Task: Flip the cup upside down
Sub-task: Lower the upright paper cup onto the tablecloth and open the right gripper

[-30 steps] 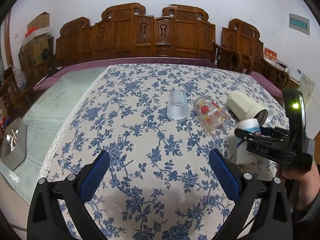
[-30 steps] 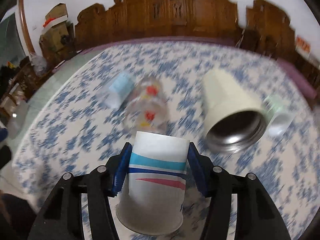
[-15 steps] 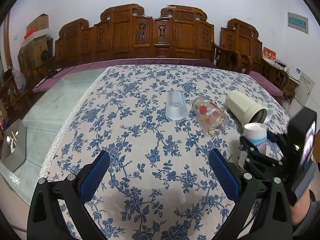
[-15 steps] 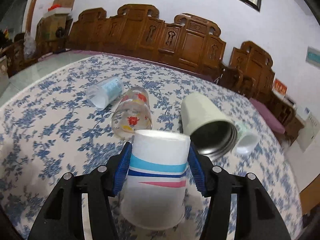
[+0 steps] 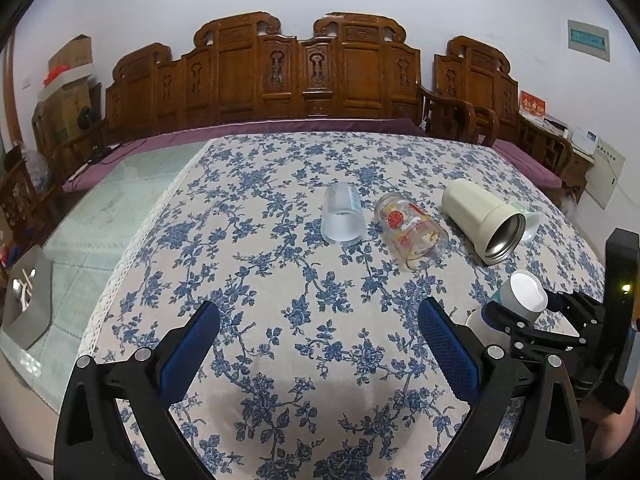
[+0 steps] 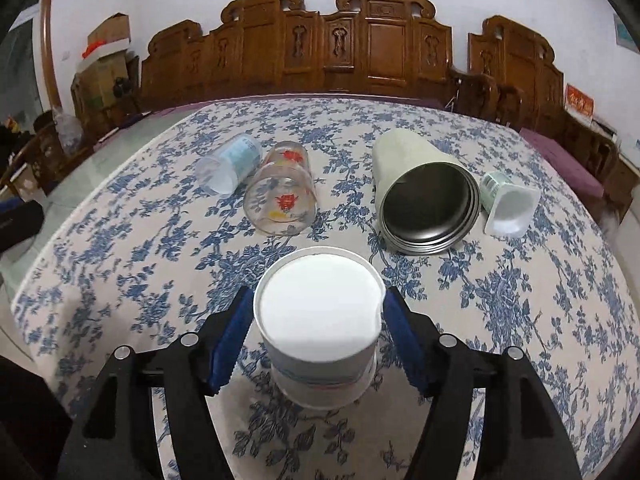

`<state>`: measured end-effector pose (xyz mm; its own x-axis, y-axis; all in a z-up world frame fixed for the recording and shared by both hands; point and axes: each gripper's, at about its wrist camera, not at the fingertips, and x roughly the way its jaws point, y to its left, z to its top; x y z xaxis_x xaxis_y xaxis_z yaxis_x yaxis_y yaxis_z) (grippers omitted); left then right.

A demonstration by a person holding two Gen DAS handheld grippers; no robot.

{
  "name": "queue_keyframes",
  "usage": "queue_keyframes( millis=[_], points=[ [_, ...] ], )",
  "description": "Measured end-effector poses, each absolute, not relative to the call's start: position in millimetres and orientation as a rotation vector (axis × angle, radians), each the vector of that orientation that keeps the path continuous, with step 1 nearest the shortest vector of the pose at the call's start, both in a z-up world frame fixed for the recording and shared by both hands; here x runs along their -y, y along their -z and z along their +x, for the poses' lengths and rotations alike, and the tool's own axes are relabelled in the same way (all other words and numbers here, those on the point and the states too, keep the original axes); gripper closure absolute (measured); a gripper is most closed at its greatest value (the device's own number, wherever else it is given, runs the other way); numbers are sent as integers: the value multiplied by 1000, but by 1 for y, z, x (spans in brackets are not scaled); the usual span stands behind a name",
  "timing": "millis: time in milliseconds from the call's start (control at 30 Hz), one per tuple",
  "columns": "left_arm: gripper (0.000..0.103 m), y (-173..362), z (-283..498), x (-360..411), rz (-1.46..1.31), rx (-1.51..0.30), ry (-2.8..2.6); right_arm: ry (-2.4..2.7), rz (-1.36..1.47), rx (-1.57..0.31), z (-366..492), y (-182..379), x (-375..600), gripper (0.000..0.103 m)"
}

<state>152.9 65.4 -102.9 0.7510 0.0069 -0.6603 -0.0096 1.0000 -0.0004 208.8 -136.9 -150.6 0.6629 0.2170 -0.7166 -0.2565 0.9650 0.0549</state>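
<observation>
A white paper cup [image 6: 320, 320] with blue and red stripes stands upside down, its flat bottom facing up and its rim at the floral tablecloth [image 6: 140, 280]. My right gripper [image 6: 318, 336] is shut on it, blue pads on both sides. The cup also shows in the left wrist view [image 5: 520, 298], at the right, held by the right gripper [image 5: 516, 312]. My left gripper [image 5: 318, 344] is open and empty above the cloth near the front.
Lying on their sides behind the paper cup are a frosted plastic cup [image 6: 230, 164], a clear glass with red prints [image 6: 282, 196], a cream steel tumbler [image 6: 424, 196] and a small white yogurt cup [image 6: 508, 204]. Carved wooden chairs [image 6: 360, 40] stand beyond the table.
My right gripper has tilted forward and lowered, so the cup's bottom now faces the camera and its rim is down at the cloth. The left gripper has barely moved.
</observation>
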Motion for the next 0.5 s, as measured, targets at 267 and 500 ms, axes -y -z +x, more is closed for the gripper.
queue_keyframes(
  millis=[267, 500],
  points=[
    [8, 96, 146, -57, 2, -711, -27, -294, -16, -788, 189, 125, 153, 27],
    [8, 90, 135, -44, -1, -720, -37, -287, -18, -746, 168, 107, 172, 14]
  ],
)
